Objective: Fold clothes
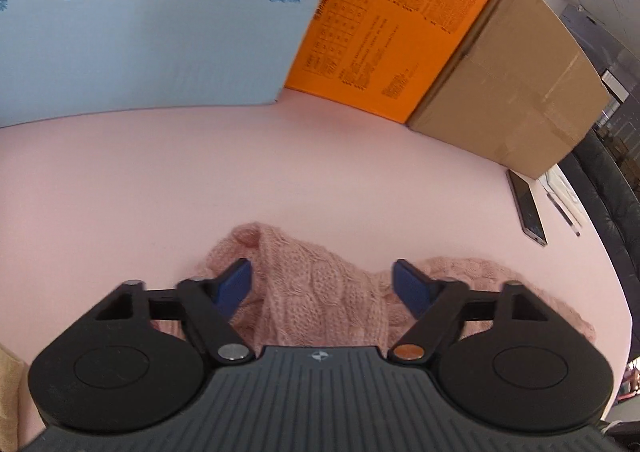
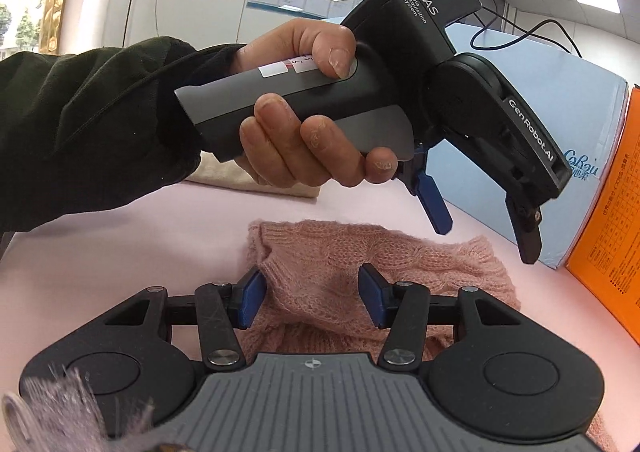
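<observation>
Sweater (image 1: 320, 292) is lying bunched on the pink surface (image 1: 160, 191), just in front of the blue box (image 1: 140, 31). Left hand-held gripper (image 1: 322, 286) is straddling a knit ridge, jaws half-wide, pads not pressing. Right hand-held gripper (image 2: 312, 298) is standing half-wide too — whether its pads are pinching the knit, cannot tell. Judgement: both should be pinching one layer at the edge before lifting — thick knit bunches easily.

You have 1 pink cable-knit sweater (image 1: 320, 292) bunched on the pink tabletop (image 1: 160, 179), not yet folded flat. Its knit rises in a soft ridge at the middle, and a ribbed edge lies toward the blue box (image 2: 540, 99).
</observation>
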`<state>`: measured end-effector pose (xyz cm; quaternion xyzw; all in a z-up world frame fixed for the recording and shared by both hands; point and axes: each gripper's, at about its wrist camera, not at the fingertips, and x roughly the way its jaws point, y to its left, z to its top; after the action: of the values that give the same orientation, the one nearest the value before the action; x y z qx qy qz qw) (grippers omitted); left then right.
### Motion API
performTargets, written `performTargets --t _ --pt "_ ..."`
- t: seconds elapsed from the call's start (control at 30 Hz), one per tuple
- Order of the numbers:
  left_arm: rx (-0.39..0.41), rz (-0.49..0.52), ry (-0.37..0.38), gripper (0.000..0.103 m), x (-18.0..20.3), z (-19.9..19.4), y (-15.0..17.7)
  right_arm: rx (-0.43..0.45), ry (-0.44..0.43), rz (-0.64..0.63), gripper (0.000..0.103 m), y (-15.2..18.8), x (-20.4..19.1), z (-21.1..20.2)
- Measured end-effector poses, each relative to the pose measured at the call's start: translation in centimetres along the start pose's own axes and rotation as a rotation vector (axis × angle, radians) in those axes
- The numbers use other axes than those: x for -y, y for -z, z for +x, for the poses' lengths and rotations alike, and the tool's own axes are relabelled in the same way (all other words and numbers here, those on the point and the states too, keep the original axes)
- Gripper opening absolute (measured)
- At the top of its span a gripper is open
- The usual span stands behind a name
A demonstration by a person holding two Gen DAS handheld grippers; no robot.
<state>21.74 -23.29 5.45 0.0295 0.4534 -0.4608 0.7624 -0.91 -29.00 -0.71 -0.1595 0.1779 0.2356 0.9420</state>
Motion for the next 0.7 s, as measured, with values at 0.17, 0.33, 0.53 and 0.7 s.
performTargets --t 0.17,0.33,0.53,0.7 --pt "-0.033 0.019 -0.002 0.010 0.6 0.9 -0.2 -0.015 0.002 0.017 0.037 0.1 0.6 0.2" --pt "0.030 0.010 -0.006 0.010 0.5 -0.5 -1.6 0.006 -0.030 0.038 0.017 -0.4 0.9 -0.1" --pt "0.038 -0.006 -0.058 0.010 -0.4 0.0 -2.5 0.010 -0.139 0.049 0.017 -1.0 0.5 0.7" --pt "-0.040 -0.041 -0.124 0.016 -2.2 2.8 -1.6 -0.037 -0.173 -0.008 0.017 -0.6 -1.2 0.7"
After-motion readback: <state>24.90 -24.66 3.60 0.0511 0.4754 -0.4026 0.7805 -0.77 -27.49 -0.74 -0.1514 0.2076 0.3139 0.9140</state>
